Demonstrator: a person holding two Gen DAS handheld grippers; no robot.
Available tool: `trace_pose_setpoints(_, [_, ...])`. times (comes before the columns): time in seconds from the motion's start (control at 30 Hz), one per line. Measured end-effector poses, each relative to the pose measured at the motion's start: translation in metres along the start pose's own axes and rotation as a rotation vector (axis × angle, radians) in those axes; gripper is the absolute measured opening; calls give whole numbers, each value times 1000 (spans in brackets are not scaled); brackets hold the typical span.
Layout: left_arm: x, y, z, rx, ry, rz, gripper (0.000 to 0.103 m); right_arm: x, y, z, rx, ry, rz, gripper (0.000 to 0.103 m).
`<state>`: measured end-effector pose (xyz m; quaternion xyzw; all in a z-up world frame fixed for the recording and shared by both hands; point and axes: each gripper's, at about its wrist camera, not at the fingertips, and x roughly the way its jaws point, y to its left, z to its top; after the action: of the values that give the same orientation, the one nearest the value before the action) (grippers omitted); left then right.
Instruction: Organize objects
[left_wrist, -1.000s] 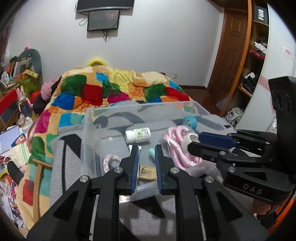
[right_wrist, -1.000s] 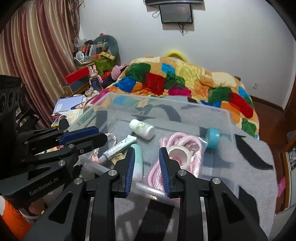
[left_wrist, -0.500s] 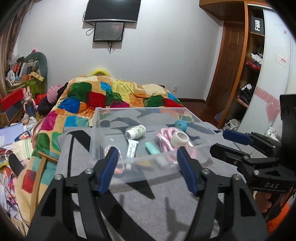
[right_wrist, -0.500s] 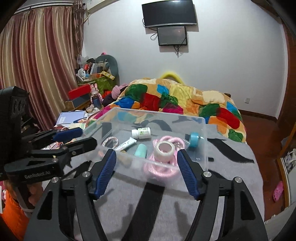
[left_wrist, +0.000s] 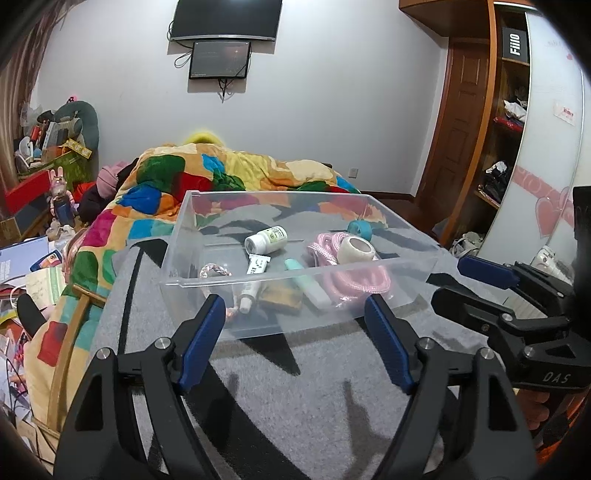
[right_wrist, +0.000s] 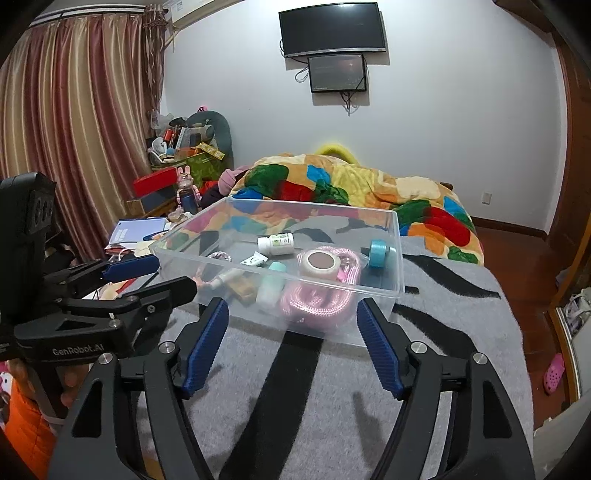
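A clear plastic bin sits on a grey and black blanket. Inside lie a white pill bottle, a pink rope, a white tape roll, a teal tape roll, a mint tube, a white tube and a braided ring. My left gripper is open and empty just before the bin's near wall. My right gripper is open and empty, also before the bin.
A colourful quilt covers the bed behind the bin. Clutter, books and boxes lie at the left. A wooden door and shelves stand at the right. The grey blanket spreads below the grippers.
Both grippers have opened wide and pulled back from over the bin. The items now lie untouched inside the bin.
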<state>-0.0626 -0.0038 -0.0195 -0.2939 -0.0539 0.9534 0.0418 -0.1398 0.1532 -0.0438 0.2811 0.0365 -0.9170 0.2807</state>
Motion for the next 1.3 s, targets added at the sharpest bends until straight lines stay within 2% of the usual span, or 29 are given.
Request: trace_pose_setpoints(1.3, [-6,-2,-1,4,-15,-8,90,1,-1,-2,8,4,13,70])
